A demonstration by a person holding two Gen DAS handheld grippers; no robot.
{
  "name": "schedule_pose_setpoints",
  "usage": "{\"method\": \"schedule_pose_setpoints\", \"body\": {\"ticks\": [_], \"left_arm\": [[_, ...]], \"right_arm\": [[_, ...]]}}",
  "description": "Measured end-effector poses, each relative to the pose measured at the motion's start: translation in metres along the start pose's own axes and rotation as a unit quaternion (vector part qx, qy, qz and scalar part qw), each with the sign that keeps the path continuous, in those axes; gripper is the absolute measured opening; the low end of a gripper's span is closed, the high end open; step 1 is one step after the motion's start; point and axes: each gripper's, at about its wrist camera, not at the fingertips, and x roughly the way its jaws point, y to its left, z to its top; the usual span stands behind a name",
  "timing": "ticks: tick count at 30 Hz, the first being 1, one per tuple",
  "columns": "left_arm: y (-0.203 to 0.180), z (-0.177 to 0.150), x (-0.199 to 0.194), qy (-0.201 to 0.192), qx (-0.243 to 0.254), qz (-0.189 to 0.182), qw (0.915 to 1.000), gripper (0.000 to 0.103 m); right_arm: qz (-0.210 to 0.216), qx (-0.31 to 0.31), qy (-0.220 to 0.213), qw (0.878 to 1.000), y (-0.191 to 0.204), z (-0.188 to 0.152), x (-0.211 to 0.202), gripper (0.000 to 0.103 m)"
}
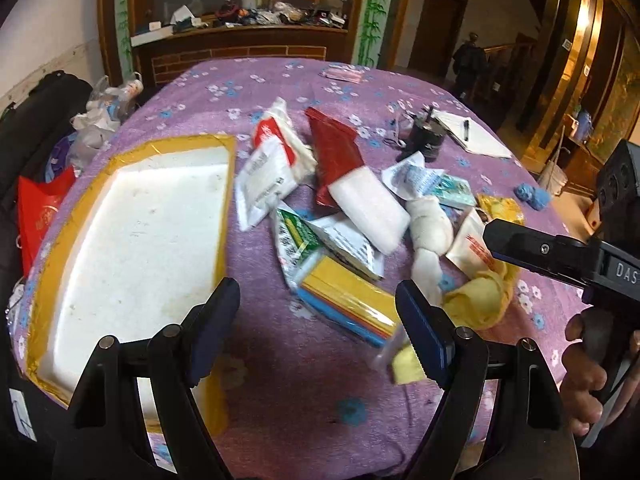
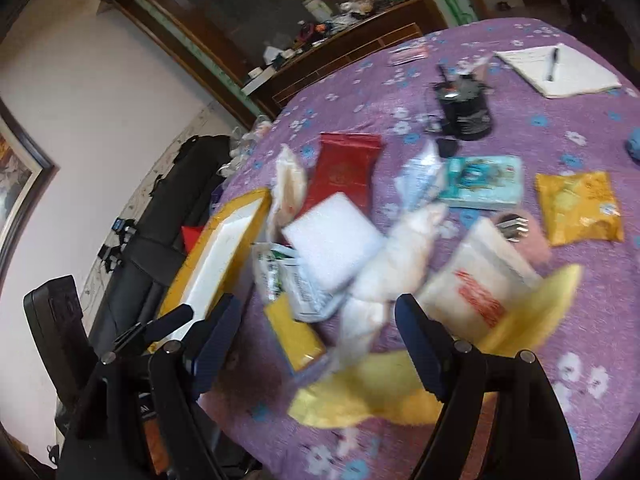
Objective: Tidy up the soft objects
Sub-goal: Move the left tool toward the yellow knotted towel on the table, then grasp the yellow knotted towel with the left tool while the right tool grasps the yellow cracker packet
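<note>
Soft packets [image 1: 352,216] lie heaped mid-table, right of the empty foam tray [image 1: 132,248]. Both my jaws stand open, empty. Best: close squarely on the nearest yellow cloth [image 2: 360,392], avoiding neighbours.

- Far ahead of my tongs I see a white notepad [image 2: 560,70] lying flat on the purple flowered tablecloth [image 1: 280,380], with a black pen [image 2: 552,65] resting on top of it.
- Nearer than the notepad I see a black cylindrical pot [image 2: 466,110], upright.
- Off to the left of my left tongs, beyond the table edge, I make out a red bag [image 1: 38,212] and crumpled clear plastic bags [image 1: 100,120].
- Straight ahead past the table there is a wooden counter [image 1: 240,36] cluttered with small items too blurred for me to name.
- On the wall at far left of my right tongs hangs a framed picture [image 2: 16,184].
</note>
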Motion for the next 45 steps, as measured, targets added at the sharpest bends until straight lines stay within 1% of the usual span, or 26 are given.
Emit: {"method": "schedule_pose_setpoints", "body": {"ticks": [4, 9, 11, 13, 15, 17, 21, 23, 26, 32, 36, 43, 45], "left_arm": [[-0.011, -0.001, 0.004, 0.003, 0.002, -0.007, 1.0000, 0.081], [-0.023, -0.005, 0.004, 0.008, 0.025, -0.014, 0.9996, 0.081], [-0.027, -0.006, 0.006, 0.017, 0.031, -0.017, 0.9992, 0.081], [-0.031, -0.006, 0.009, 0.025, 0.033, -0.018, 0.9990, 0.081], [-0.033, -0.007, 0.008, 0.025, 0.035, -0.016, 0.9990, 0.081], [-0.033, -0.009, 0.007, 0.022, 0.032, -0.015, 0.9991, 0.081], [-0.032, -0.015, 0.004, 0.027, 0.029, -0.025, 0.9989, 0.081], [-0.034, -0.016, 0.001, 0.025, 0.033, -0.028, 0.9988, 0.081], [-0.039, -0.016, 0.000, 0.020, 0.041, -0.012, 0.9989, 0.081], [-0.043, -0.018, -0.009, 0.005, 0.046, 0.007, 0.9989, 0.081], [-0.044, -0.020, -0.017, 0.000, 0.046, 0.007, 0.9989, 0.081], [-0.046, -0.023, -0.027, -0.006, 0.047, 0.006, 0.9988, 0.081], [-0.044, -0.024, -0.031, -0.013, 0.042, -0.008, 0.9990, 0.081]], "right_arm": [[-0.011, 0.014, 0.004, 1.000, -0.014, -0.001, -0.007, 0.080], [-0.011, 0.013, 0.007, 1.000, -0.019, 0.000, -0.011, 0.080], [-0.010, 0.006, 0.003, 1.000, -0.022, -0.002, -0.013, 0.080], [-0.018, -0.004, 0.004, 1.000, -0.024, -0.005, -0.018, 0.080], [-0.018, -0.005, -0.005, 1.000, -0.028, -0.006, -0.025, 0.080], [-0.019, -0.001, -0.004, 1.000, -0.033, -0.007, -0.027, 0.080], [-0.023, 0.001, 0.001, 1.000, -0.038, -0.014, -0.030, 0.080], [-0.027, 0.004, 0.004, 1.000, -0.039, -0.017, -0.031, 0.080], [-0.038, -0.005, -0.001, 0.999, -0.035, -0.022, -0.038, 0.080], [-0.059, -0.018, -0.019, 0.998, -0.027, -0.023, -0.046, 0.080], [-0.070, -0.031, -0.027, 0.997, -0.020, -0.025, -0.050, 0.080], [-0.073, -0.039, -0.028, 0.996, -0.015, -0.030, -0.054, 0.080], [-0.082, -0.043, -0.031, 0.995, -0.013, -0.031, -0.057, 0.080]]}}
